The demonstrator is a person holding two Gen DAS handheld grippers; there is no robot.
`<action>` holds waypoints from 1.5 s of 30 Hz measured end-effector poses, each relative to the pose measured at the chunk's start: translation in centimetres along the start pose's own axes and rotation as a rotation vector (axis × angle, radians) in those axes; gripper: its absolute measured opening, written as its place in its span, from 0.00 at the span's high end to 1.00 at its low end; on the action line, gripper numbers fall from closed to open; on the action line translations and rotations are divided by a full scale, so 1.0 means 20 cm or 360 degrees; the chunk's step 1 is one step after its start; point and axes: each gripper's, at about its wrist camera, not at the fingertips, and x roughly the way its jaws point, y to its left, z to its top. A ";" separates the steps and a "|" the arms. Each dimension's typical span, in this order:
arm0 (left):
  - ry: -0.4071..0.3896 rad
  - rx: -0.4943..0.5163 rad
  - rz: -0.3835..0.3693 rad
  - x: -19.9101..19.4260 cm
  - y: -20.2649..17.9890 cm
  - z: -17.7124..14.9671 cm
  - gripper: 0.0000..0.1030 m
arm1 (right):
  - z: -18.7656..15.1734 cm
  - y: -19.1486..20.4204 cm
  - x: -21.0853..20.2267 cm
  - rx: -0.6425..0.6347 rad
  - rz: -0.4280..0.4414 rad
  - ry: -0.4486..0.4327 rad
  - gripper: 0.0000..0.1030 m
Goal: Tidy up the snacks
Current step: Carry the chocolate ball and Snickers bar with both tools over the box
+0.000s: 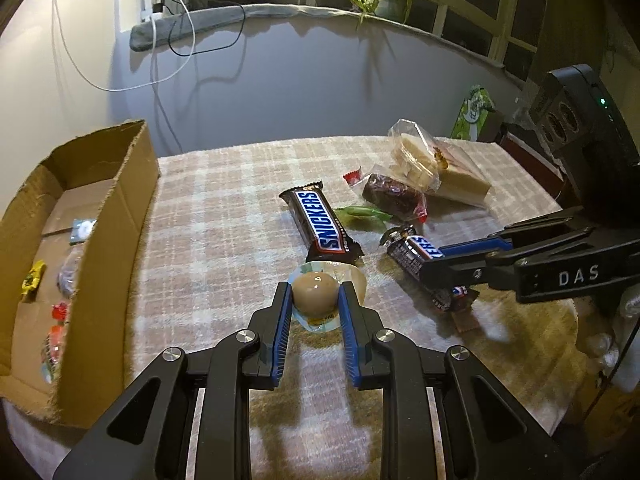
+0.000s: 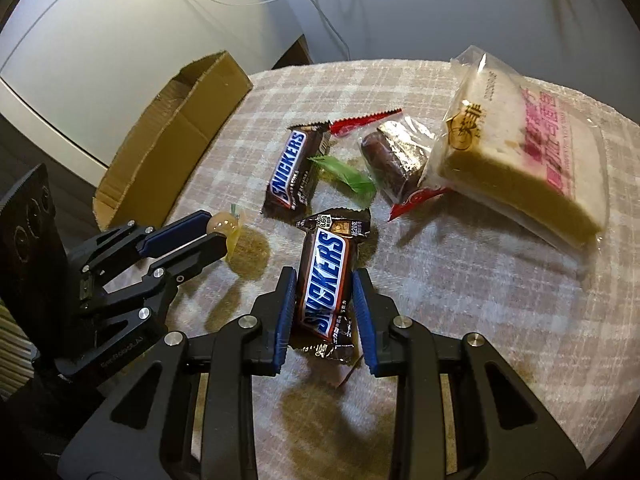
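Observation:
My left gripper (image 1: 314,296) is shut on a brown packaged egg (image 1: 313,298) in clear wrap, held a little above the checked tablecloth (image 1: 224,216). From the right wrist view the same left gripper (image 2: 218,232) holds the egg (image 2: 222,225) over its shadow. My right gripper (image 2: 324,288) is shut on a Snickers bar (image 2: 326,276), gripped across its width and tilted up off the cloth. In the left wrist view that right gripper (image 1: 438,270) comes in from the right with the bar (image 1: 414,254). A second Snickers bar (image 1: 322,220) (image 2: 290,172) lies on the cloth.
An open cardboard box (image 1: 116,220) (image 2: 188,128) with several small candies inside stands at the left. A green wrapper (image 2: 348,176), a wrapped brown cake (image 2: 394,156) and a bag of sliced bread (image 2: 520,152) lie at the far right. Cables hang on the wall behind.

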 end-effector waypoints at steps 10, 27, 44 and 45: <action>-0.0083 -0.0038 0.0039 -0.12 0.07 0.02 0.79 | 0.03 0.13 -0.12 -0.0092 0.0020 -0.0093 0.71; -0.0245 -0.0160 0.0226 -0.36 0.39 0.03 0.79 | 0.24 0.52 -0.07 -0.0324 0.0085 -0.0182 0.71; -0.0257 -0.0267 0.0409 -0.42 0.68 0.00 0.79 | 0.47 0.83 0.16 -0.0503 0.0130 -0.0158 0.71; -0.0255 -0.0271 0.0414 -0.41 0.69 0.00 0.79 | 0.49 0.86 0.18 -0.0518 0.0128 -0.0159 0.71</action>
